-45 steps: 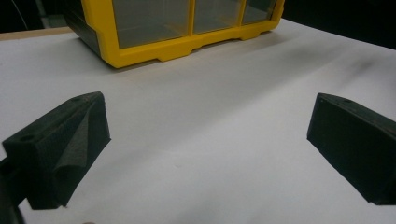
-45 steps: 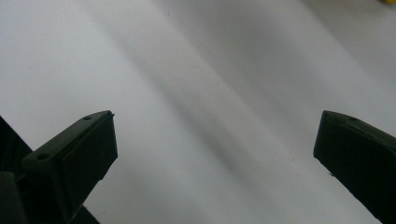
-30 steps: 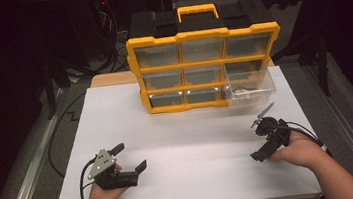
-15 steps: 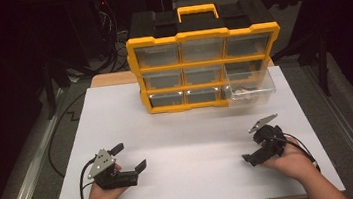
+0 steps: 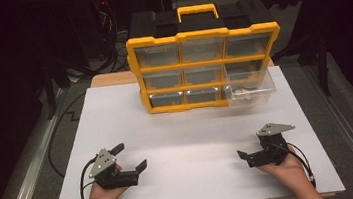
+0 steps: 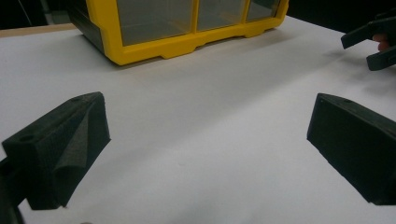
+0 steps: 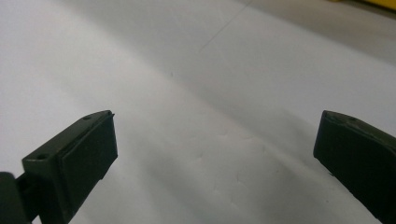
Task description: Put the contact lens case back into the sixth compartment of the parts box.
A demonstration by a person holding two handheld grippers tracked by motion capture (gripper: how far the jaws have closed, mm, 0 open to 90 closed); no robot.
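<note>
Grippers at rest on a white table (image 5: 188, 128), both spread wide and holding nothing, face a yellow organiser (image 5: 203, 56) whose bottom-right clear drawer (image 5: 249, 87) stands pulled out toward the person. That drawer lies straight ahead of the right gripper (image 5: 251, 155) and well apart from it, on the organiser's right-hand end; something small and dark sits inside, too small to make out. The left gripper (image 5: 130, 157) rests well short of the organiser's left end, so the drawer lies ahead of it and far across to its right, which makes the right hand the nearer of the two. The drawer's long axis runs along the organiser's front, its face square to the person, so any push to shut it would likely go straight away from the person, toward the organiser. In the left gripper view the organiser's lower yellow frame (image 6: 187, 39) sits ahead, with the right gripper (image 6: 373, 44) off to the side.
</note>
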